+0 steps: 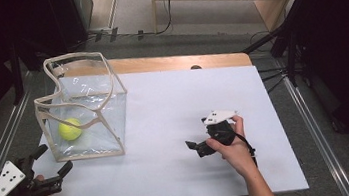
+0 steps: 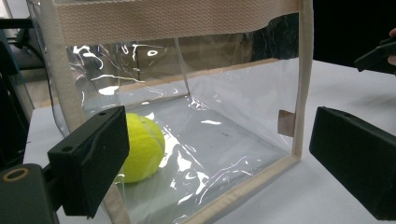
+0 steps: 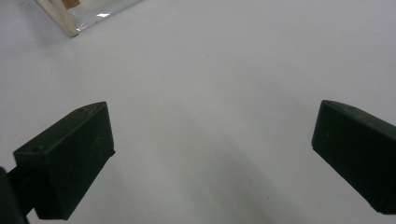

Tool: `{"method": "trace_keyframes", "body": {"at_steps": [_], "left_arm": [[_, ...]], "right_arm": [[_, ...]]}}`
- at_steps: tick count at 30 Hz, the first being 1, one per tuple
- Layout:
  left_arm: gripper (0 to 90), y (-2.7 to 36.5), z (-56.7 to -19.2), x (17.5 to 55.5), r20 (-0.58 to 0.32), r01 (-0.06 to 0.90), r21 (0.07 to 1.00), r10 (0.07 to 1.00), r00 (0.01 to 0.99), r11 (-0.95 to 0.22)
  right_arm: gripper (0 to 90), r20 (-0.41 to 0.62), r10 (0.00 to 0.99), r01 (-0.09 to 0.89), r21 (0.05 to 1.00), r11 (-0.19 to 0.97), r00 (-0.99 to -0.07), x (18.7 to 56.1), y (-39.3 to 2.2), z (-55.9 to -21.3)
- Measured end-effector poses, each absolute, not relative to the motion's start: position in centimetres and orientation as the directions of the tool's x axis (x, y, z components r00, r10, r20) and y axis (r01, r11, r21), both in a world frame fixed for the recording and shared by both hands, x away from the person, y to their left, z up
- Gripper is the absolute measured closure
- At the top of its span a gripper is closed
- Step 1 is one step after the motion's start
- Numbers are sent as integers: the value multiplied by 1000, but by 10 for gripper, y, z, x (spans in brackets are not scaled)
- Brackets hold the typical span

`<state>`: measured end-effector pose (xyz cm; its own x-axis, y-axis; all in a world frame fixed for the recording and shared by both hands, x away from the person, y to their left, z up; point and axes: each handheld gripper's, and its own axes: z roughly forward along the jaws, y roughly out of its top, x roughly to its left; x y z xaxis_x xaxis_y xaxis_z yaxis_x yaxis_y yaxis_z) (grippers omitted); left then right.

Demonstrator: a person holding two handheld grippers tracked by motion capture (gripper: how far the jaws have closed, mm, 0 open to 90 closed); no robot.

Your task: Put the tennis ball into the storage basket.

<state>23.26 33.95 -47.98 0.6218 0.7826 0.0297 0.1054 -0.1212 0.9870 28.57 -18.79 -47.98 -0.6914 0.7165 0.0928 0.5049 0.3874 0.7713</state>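
**Tennis ball sitting inside clear bag; both hand-held grippers standing open**

The tennis ball [image 1: 70, 129] is lying in the clear bag [image 1: 109, 117] at the left of the high view, on the white table [image 1: 174, 108]. The left hand-held gripper [image 1: 52, 161], at lower left, is facing the bag with jaws apart; its own view is showing the bag's transparent wall standing between jaws and ball. The right hand-held gripper [image 1: 198, 136], jaws apart, is hovering over bare table at centre right.

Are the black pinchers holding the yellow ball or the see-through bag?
Neither. The left gripper and right gripper are both open with nothing between them; the tennis ball lies inside the clear bag.
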Motion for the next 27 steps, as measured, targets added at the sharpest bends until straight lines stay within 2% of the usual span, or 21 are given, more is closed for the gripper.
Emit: {"method": "trace_keyframes", "body": {"at_steps": [27], "left_arm": [[53, 339, -480, 232, 34, 108, 986, 784, 619, -128]], "right_arm": [[0, 105, 794, 553, 771, 316, -599, 264, -243, -490]]}}
